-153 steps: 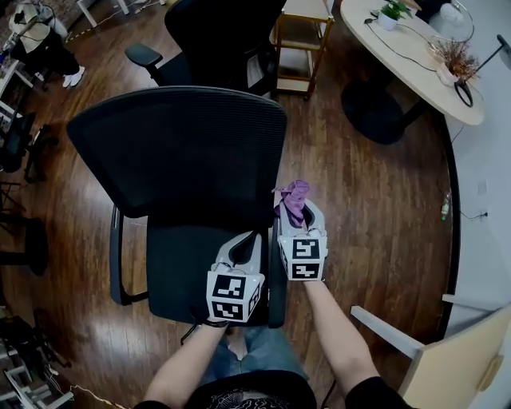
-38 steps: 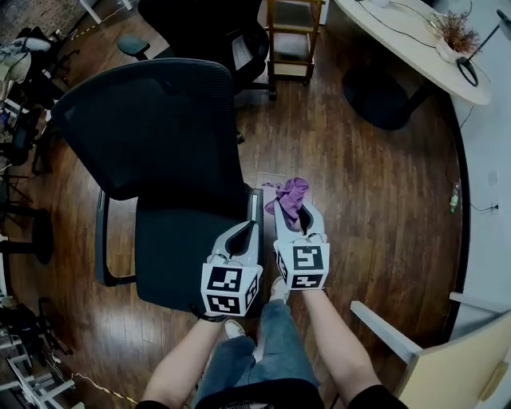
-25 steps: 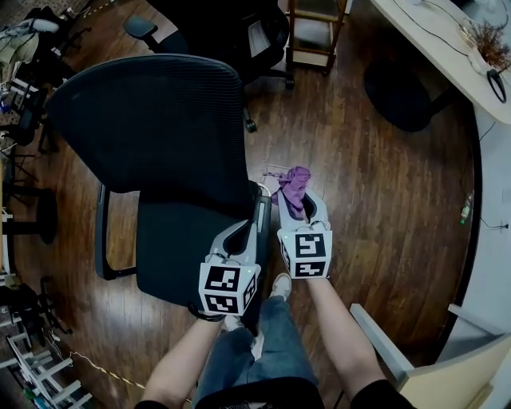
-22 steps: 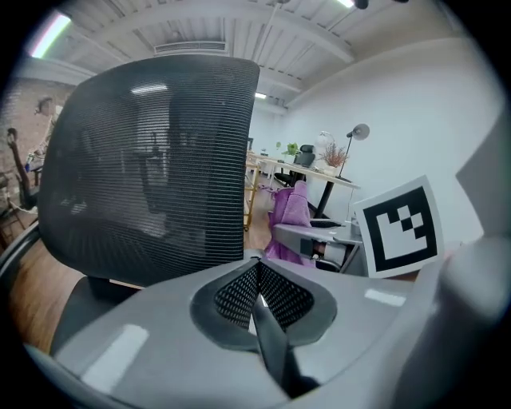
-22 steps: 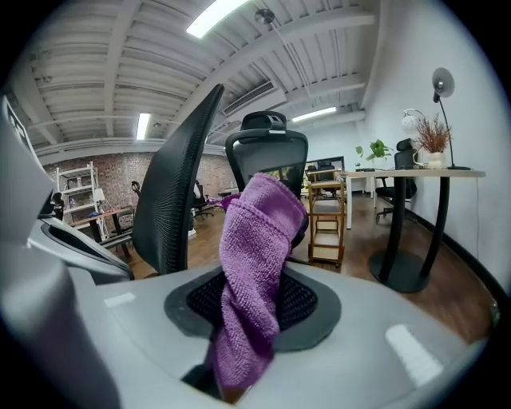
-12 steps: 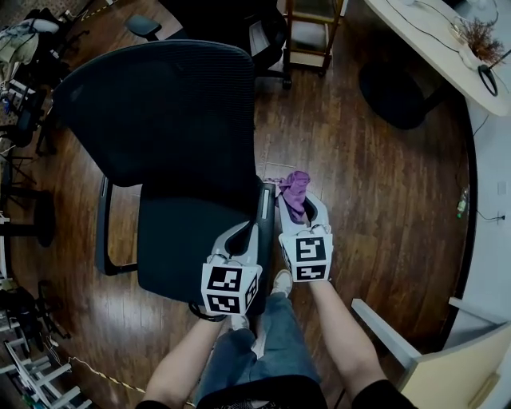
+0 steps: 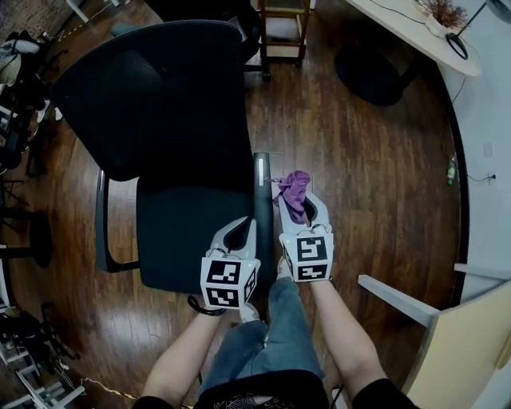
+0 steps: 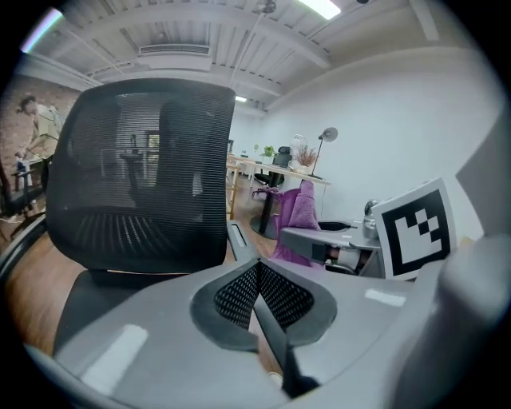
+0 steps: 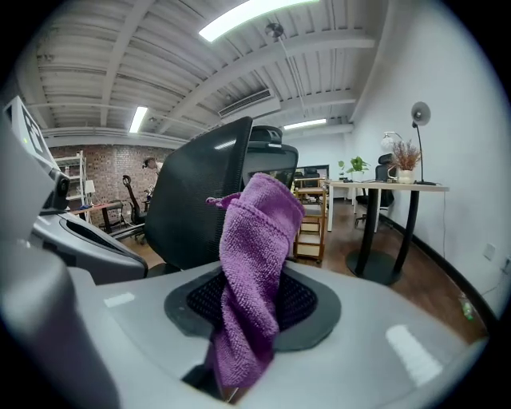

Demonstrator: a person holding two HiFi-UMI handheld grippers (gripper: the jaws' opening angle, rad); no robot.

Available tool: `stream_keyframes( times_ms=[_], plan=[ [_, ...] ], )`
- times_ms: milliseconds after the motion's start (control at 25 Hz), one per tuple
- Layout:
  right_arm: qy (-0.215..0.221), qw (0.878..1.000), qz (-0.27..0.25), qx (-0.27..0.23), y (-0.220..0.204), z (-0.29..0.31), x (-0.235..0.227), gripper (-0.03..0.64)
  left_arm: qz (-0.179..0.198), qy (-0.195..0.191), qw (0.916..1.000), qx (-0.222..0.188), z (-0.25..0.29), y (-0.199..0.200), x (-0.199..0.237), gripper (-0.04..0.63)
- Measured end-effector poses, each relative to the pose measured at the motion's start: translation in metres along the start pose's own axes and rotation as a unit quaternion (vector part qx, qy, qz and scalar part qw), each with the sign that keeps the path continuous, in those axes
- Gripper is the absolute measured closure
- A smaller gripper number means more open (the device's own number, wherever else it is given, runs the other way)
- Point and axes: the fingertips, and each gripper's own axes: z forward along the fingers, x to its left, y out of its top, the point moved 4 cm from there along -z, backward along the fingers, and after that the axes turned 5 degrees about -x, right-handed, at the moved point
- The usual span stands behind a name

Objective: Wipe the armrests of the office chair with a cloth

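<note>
Both my forearms reach forward and down, side by side, in front of my legs (image 7: 271, 335). My left claw (image 8: 257, 265) is closed completely, the two jaws are pressed together and nothing is between them. In the head view it hangs over the right edge of the seat (image 7: 188, 232) of the black office chair (image 7: 152, 96), just beside the right armrest (image 7: 262, 200). My right claw (image 9: 254, 302) is on the other side of this armrest, over the wooden floor (image 7: 359, 176). It is clamped on the purple cloth (image 9: 257, 240). The cloth stands up out of the jaws, twisted, and its top part leans toward the armrest. If it touches the armrest, I cannot tell.

The left armrest (image 7: 101, 224) is well apart, across the seat. Behind the chair stands a wooden shelf cart (image 7: 281, 28); what is on it I cannot see. At the far right is a round worktop (image 7: 399, 28) with a pot of dry plants (image 7: 439, 16) on it. Near my right elbow there is a beige panel (image 7: 467, 351).
</note>
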Motion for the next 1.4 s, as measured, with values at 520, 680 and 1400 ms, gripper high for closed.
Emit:
stream_keyframes(
  times_ms=[520, 680, 1400],
  plan=[
    [-0.058, 0.998, 0.011, -0.013, -0.031, -0.098, 0.054, 0.497, 0.032, -0.058, 0.9978, -0.001, -0.072, -0.049, -0.025, 0.589],
    [-0.074, 0.997, 0.025, -0.011, -0.044, -0.128, 0.067, 0.497, 0.033, -0.07, 0.997, 0.005, -0.092, -0.064, -0.035, 0.589],
    [-0.054, 0.993, 0.104, 0.01, -0.134, -0.172, 0.1, 0.497, 0.018, -0.042, 0.9987, 0.02, -0.11, -0.129, -0.057, 0.589]
  ],
)
